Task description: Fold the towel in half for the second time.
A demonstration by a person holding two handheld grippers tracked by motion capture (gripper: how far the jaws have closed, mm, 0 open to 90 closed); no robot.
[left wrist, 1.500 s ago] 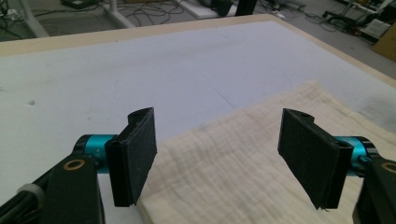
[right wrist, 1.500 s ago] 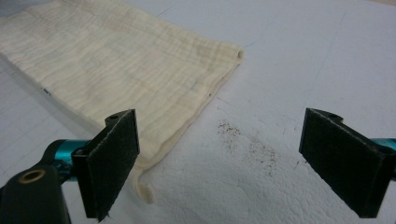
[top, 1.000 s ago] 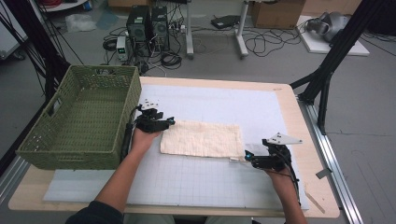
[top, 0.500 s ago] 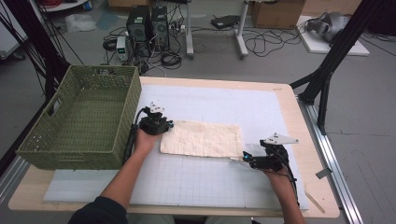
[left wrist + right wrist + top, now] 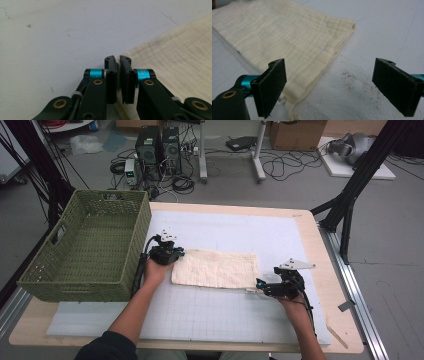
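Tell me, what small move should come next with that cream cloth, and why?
Probably the right claw should close on the near corner of the folded cream muslin cloth. Its jaws stand wide open with the cloth's corner edge between them, while the left claw has just been closing at the far corner, seemingly with the hem between its pads. Both corners gripped, the cloth could lift evenly.

Place: I read this as a lab.
Evidence: I see computer towers [image 5: 159, 146] and tangled cables [image 5: 280, 167] on the grey floor [image 5: 390, 250], black rig struts [image 5: 357, 180], and a gridded mat [image 5: 225, 310] on the worktop [image 5: 320, 235].
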